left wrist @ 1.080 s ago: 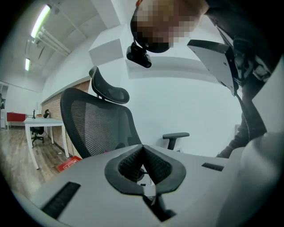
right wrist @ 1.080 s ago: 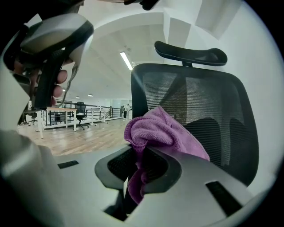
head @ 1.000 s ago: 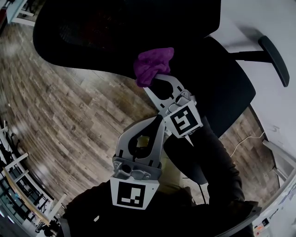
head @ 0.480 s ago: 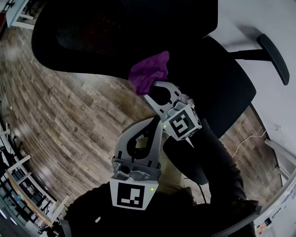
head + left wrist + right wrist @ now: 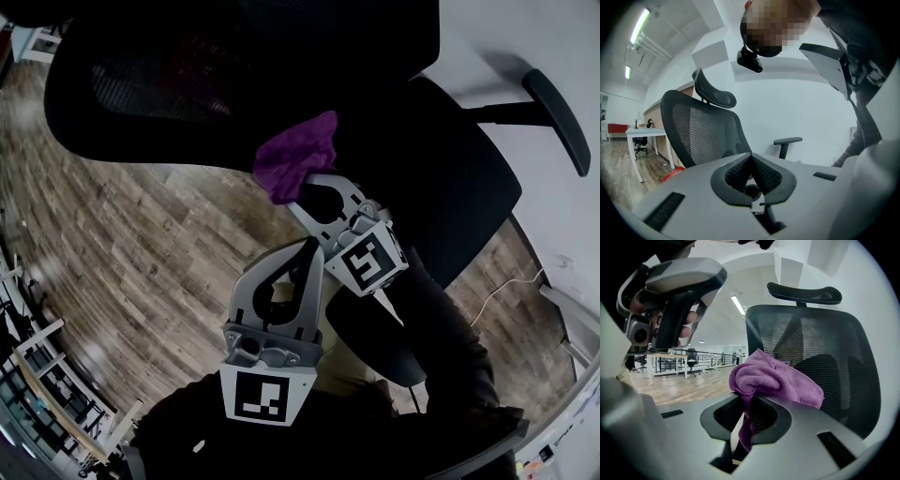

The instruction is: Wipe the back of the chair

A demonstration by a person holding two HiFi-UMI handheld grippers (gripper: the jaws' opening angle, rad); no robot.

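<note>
The chair back [image 5: 234, 84], a curved frame of black see-through mesh, stood just ahead of the purple cloth [image 5: 773, 378]; whether they touched could not be told. The cloth looked soft, fuzzy and bunched, with 1 fold pinched between the closed jaws of the right gripper [image 5: 747, 411]. A good wipe would likely need the bunch pressed flat with light pressure and long strokes, since mesh gives. The left gripper [image 5: 751, 161] hung lower, jaws together on nothing, above the wood-plank floor [image 5: 141, 244].
</note>
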